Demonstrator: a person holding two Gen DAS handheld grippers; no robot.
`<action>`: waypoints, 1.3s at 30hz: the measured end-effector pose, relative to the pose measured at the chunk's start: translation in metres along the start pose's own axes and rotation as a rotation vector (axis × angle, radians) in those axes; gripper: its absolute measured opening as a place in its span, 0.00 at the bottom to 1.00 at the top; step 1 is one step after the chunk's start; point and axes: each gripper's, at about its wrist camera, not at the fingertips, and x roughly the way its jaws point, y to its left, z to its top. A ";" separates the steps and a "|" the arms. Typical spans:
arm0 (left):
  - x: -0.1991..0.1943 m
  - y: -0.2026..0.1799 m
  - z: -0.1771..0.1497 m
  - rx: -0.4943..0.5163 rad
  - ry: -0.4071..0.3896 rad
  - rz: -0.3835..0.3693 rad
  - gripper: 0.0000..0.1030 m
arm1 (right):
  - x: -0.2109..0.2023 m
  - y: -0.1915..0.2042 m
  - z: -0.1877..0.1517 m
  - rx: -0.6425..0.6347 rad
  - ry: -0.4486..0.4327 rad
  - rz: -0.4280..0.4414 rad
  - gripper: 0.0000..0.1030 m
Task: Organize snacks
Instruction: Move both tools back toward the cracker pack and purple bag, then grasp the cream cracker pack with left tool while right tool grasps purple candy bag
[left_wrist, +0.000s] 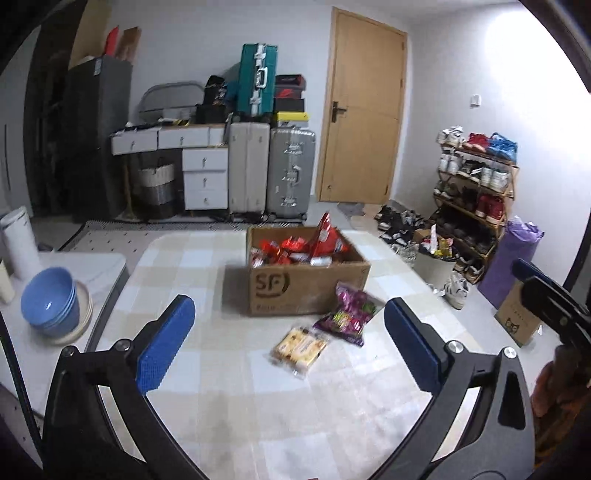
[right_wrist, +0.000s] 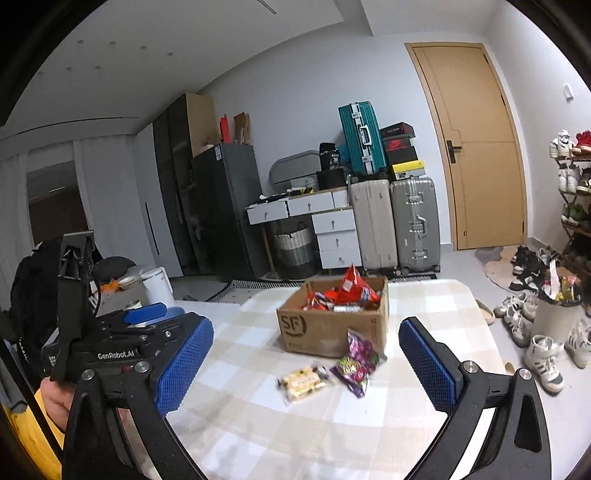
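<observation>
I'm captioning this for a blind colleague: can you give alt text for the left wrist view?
The open, empty left gripper faces a checked table where a yellow biscuit pack and purple snack bag lie beside a cardboard box of red snacks.

The cardboard box (left_wrist: 295, 291) is matt brown corrugated board with a dark printed logo. Beside it, the purple snack bag (left_wrist: 349, 314) is glossy, crinkled foil, and the yellow biscuit pack (left_wrist: 300, 349) is wrapped in shiny clear plastic. The checked tablecloth (left_wrist: 207, 266) looks smooth with a soft sheen. The blue pads (right_wrist: 184, 365) on the gripper fingers are rough, knobbly rubber on matt black plastic arms. The blue bowls (left_wrist: 50, 301) are smooth and glossy.
</observation>
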 end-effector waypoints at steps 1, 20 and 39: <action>0.000 0.002 -0.007 -0.007 0.017 0.003 0.99 | 0.000 -0.001 -0.004 0.004 0.003 -0.003 0.99; 0.067 0.008 -0.049 -0.023 0.136 0.007 0.99 | 0.021 -0.001 -0.031 0.033 0.088 0.017 0.99; 0.160 -0.002 -0.078 0.033 0.275 -0.012 0.99 | 0.059 -0.026 -0.064 0.111 0.179 0.039 0.99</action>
